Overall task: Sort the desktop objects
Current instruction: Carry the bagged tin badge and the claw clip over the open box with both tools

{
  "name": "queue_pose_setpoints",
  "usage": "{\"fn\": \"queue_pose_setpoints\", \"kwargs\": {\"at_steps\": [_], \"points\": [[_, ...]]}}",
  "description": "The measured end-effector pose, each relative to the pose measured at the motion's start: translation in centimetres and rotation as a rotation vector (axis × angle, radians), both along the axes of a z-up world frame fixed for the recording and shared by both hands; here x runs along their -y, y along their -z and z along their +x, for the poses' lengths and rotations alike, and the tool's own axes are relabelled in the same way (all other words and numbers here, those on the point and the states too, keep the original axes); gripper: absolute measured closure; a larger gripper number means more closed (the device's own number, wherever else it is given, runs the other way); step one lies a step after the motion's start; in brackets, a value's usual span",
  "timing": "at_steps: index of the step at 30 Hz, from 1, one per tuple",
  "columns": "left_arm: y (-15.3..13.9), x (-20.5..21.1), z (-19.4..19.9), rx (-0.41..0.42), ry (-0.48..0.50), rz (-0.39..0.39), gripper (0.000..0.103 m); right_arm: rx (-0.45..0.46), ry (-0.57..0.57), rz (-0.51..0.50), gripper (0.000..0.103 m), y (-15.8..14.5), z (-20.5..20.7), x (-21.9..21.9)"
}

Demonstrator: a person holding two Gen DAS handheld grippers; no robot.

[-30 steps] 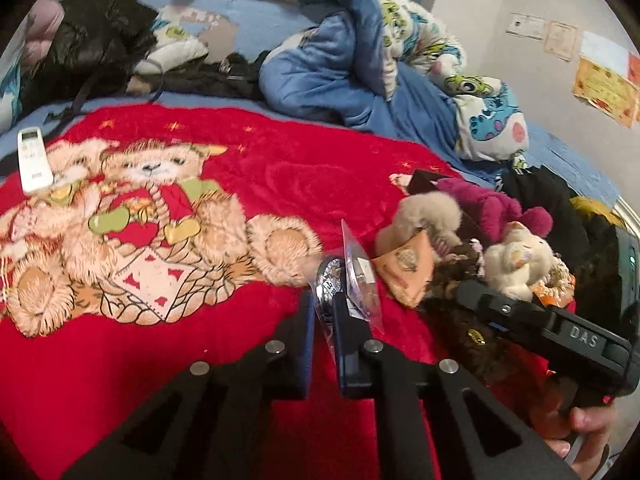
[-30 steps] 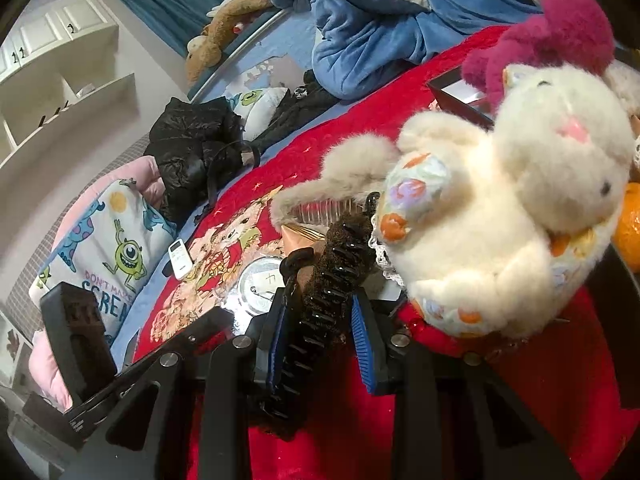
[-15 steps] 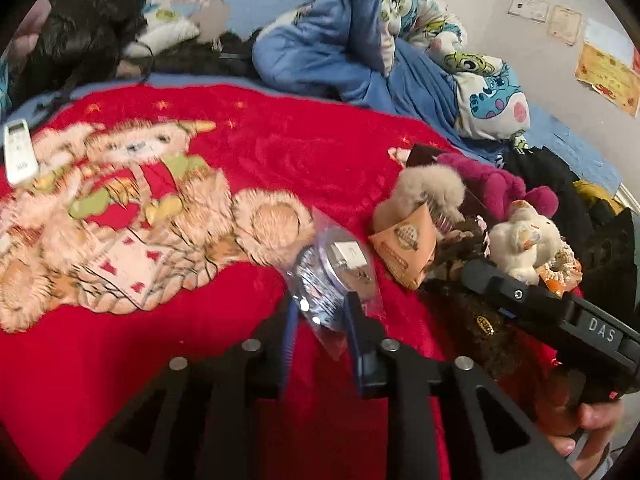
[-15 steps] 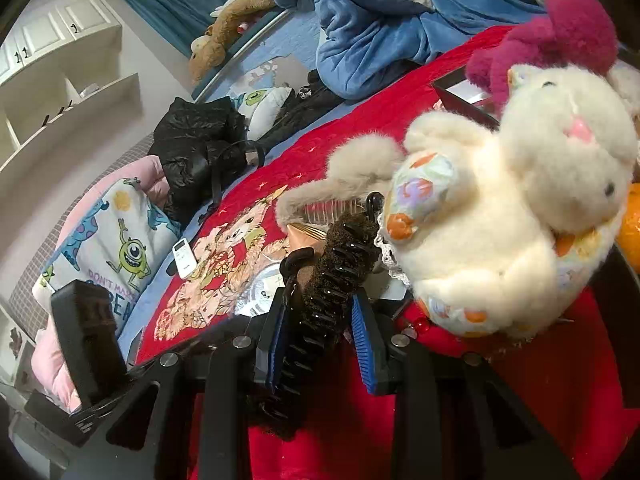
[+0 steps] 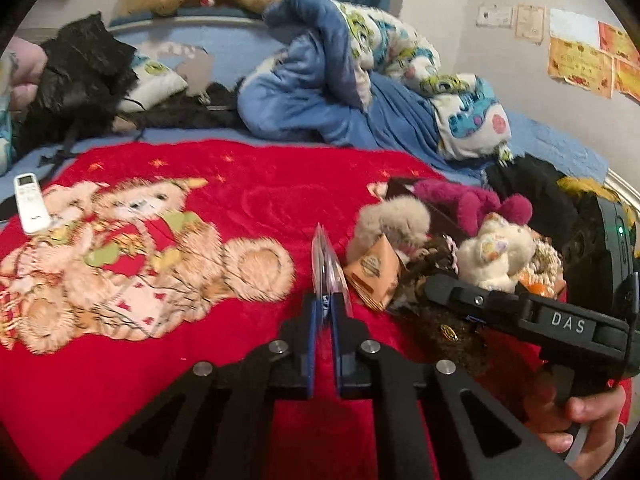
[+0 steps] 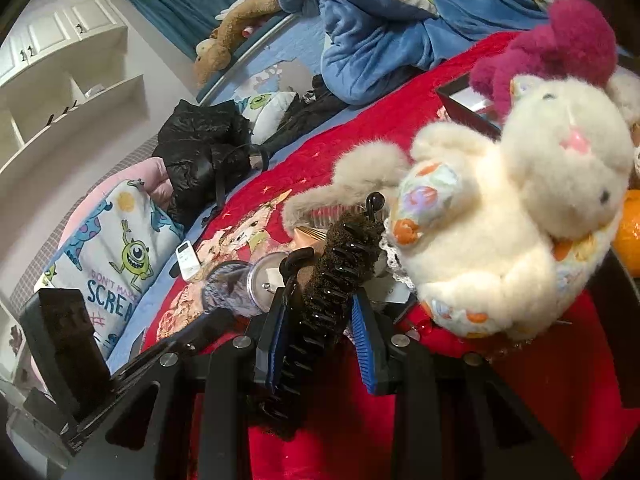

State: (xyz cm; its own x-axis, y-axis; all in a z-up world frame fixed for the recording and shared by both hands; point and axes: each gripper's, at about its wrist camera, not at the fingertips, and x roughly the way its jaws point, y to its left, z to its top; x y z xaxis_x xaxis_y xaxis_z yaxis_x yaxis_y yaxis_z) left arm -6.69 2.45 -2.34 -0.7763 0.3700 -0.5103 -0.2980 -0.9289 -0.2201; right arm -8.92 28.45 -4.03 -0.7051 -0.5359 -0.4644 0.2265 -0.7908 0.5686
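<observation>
My left gripper [image 5: 323, 312] is shut on a clear plastic packet [image 5: 326, 268] that stands edge-on above the red blanket [image 5: 260, 196]. The packet shows flat in the right wrist view [image 6: 248, 284], holding round metal pieces. My right gripper [image 6: 320, 304] is shut on a brown fuzzy hair claw clip [image 6: 332, 276], beside a cream plush toy [image 6: 520, 208]. The right gripper also shows in the left wrist view [image 5: 520, 312], over a pile of small things: a beige fur piece [image 5: 392, 220], an orange paper packet [image 5: 372, 272], a magenta plush [image 5: 472, 200].
A white remote [image 5: 30, 204] lies at the blanket's left edge. A blue duvet [image 5: 320, 92] and a black jacket [image 5: 80, 72] lie behind. A Monsters pillow [image 6: 116, 248] and white shelves [image 6: 68, 92] are to the left. An orange object [image 6: 628, 240] sits at the right.
My left gripper has turned, so the packet went from flat-on to edge-on, and it lifted a little. The right gripper with the clip has hardly moved.
</observation>
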Motion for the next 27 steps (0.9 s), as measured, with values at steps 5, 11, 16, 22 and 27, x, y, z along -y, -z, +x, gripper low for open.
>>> {"fn": "queue_pose_setpoints", "kwargs": {"at_steps": [5, 11, 16, 22, 27], "points": [[-0.6, 1.1, 1.1, -0.054, -0.052, 0.01, 0.096, -0.087, 0.011, 0.062, 0.073, -1.4, 1.4, 0.9], [-1.3, 0.6, 3.1, -0.155, -0.056, -0.035, 0.096, -0.197, 0.02, 0.137, 0.073, -2.7, 3.2, 2.1], [-1.6, 0.1, 4.6, -0.221, -0.034, -0.04, 0.096, -0.239, 0.041, 0.196, 0.073, -2.9, 4.0, 2.9], [-1.5, 0.4, 5.0, -0.213, -0.015, -0.002, 0.096, -0.323, 0.074, 0.269, 0.073, -3.4, 6.0, 3.7], [-2.2, 0.1, 6.5, -0.268, -0.026, -0.016, 0.096, -0.298, 0.114, 0.357, 0.073, -3.3, 7.1, 4.3]]}}
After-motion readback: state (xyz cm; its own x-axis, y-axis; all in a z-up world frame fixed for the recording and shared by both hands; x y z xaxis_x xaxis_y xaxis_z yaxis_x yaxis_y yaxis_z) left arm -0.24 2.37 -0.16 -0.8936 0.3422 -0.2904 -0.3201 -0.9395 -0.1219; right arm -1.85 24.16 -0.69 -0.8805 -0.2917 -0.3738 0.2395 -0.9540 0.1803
